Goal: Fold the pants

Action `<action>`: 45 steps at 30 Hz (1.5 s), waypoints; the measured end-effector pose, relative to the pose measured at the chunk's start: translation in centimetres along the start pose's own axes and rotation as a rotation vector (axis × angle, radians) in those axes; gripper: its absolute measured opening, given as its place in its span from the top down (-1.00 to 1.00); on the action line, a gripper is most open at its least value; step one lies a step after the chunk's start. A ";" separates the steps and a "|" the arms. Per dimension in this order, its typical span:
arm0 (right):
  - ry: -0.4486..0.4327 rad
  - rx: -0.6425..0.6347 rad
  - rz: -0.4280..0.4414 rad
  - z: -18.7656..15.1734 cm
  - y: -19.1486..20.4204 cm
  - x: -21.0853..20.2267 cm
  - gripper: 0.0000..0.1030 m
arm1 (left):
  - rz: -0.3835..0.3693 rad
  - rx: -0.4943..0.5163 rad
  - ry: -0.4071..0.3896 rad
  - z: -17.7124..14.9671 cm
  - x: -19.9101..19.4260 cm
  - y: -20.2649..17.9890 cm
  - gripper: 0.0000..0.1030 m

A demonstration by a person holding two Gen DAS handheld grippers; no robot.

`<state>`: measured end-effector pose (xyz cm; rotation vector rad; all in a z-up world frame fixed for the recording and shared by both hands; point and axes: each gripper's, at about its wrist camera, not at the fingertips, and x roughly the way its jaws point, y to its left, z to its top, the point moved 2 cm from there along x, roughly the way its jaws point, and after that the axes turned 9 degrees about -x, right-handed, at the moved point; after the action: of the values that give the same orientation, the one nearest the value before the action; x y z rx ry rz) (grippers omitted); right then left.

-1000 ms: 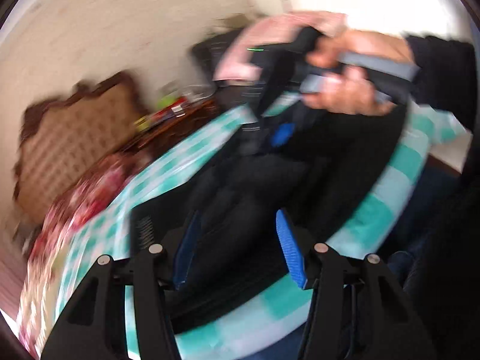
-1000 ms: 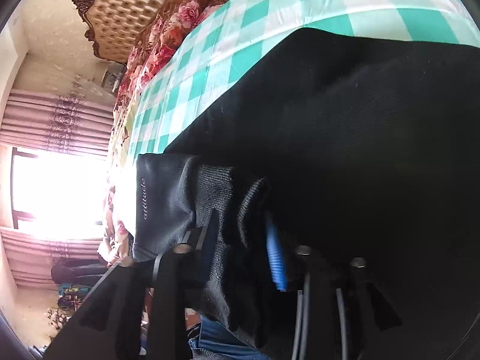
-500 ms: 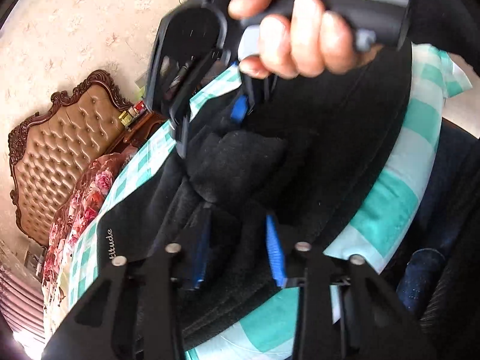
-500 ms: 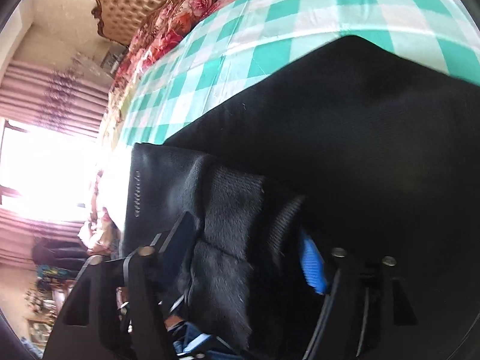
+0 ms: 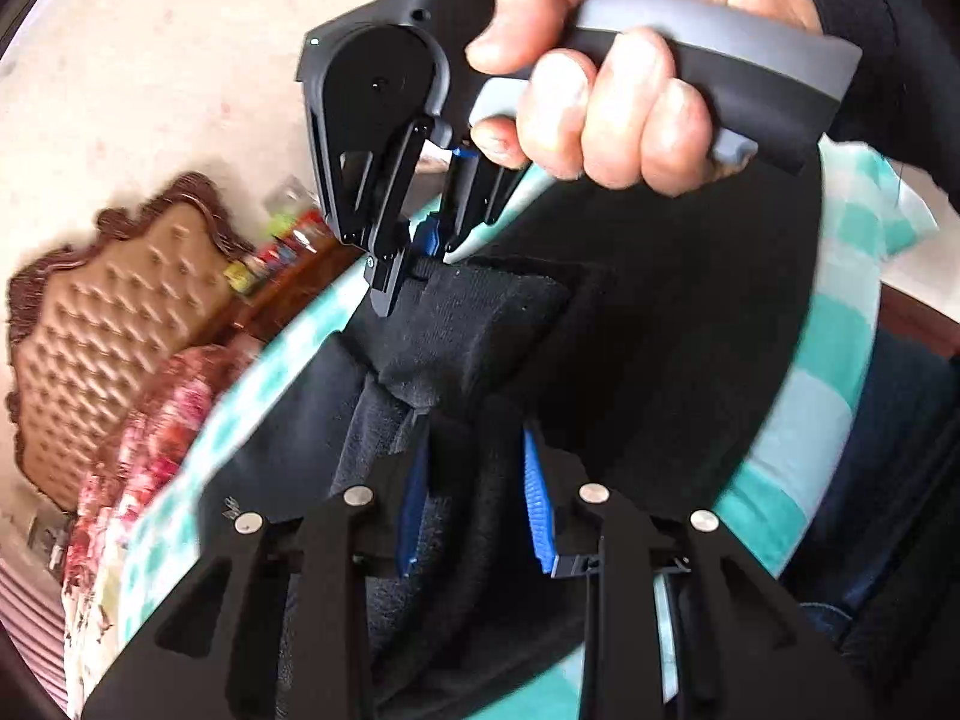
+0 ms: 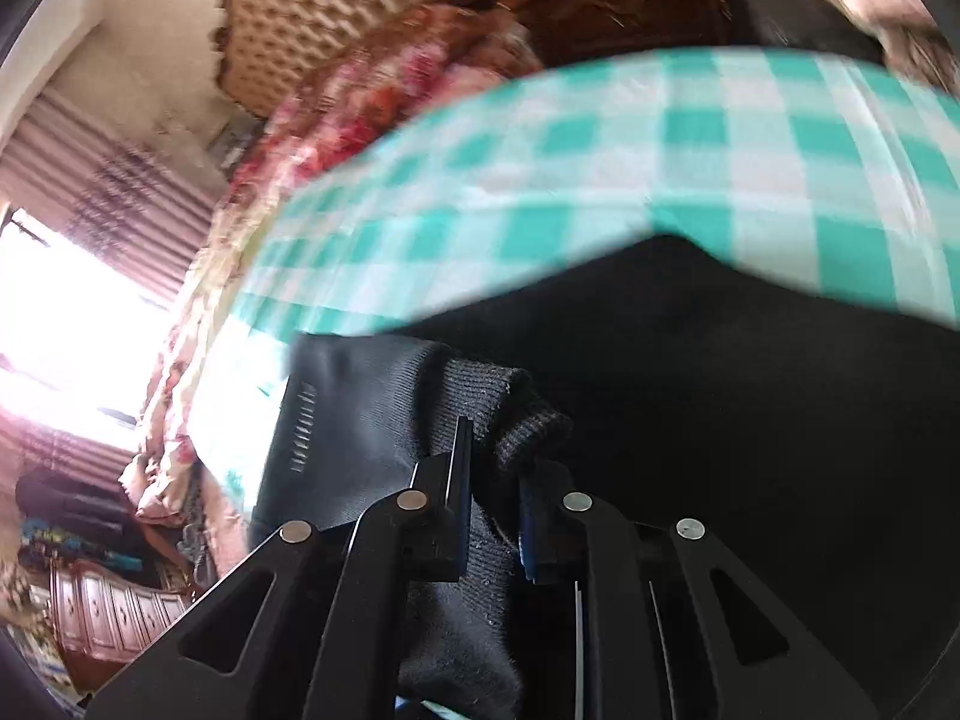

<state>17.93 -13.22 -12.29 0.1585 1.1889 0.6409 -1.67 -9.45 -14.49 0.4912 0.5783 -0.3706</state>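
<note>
Both grippers pinch the pants on the bed

The black pants lie across the checked bedsheet — left gripper clamps a bunched fold, right gripper grips the ribbed cuff just beside it.

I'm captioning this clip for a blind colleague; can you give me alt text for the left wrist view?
The left gripper is shut on a thick fold of black pants lying on a teal checked sheet. Just ahead, a hand holds the right gripper, which pinches the same bunched ribbed edge. A tufted headboard stands behind on the left.
</note>
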 end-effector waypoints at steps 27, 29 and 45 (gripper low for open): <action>-0.293 -0.393 -0.414 -4.2 11.3 -1.8 -0.82 | -0.018 -0.994 0.307 -6.4 3.5 24.5 0.87; -0.242 -0.375 -0.410 -4.3 11.1 0.2 -0.81 | -0.016 -0.981 0.279 -4.7 3.9 25.1 0.87; -0.075 -0.361 -0.467 -6.5 9.3 5.2 -0.77 | -0.057 -1.007 0.416 -4.2 12.2 29.3 0.96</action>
<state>9.72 -4.23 -14.95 -0.3876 0.9729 0.4204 19.57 14.50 -15.09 -0.4346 1.0871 0.0063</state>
